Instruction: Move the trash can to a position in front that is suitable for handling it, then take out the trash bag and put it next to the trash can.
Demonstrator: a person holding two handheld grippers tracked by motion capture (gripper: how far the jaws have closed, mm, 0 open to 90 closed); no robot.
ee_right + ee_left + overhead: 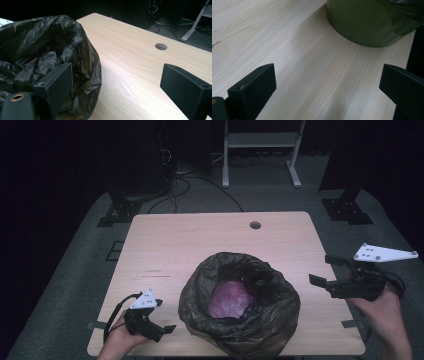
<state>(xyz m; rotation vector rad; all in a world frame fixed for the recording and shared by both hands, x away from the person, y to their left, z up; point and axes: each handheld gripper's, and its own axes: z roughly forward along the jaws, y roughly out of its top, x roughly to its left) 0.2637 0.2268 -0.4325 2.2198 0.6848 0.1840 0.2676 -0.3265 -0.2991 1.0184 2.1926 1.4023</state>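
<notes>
A black rubbish bag (240, 300) lines a round green bin (367, 22) standing at the front middle of the wooden table (200, 245). Something pink (230, 299) lies inside the bag. My left gripper (165, 316) is held low at the front left, left of the bin, open, with bare table between its jaws (327, 82). My right gripper (324, 270) hovers at the table's right edge, pointing left toward the bag, open and holding nothing (117, 85). In the right gripper view the crumpled bag (50, 50) bulges just behind the left jaw.
A round cable hole (255, 225) sits near the table's far edge, also seen as a hole (161, 46) in the right gripper view. A white frame (260, 150), black stands (120, 210) and cables (185, 180) occupy the grey floor behind the table.
</notes>
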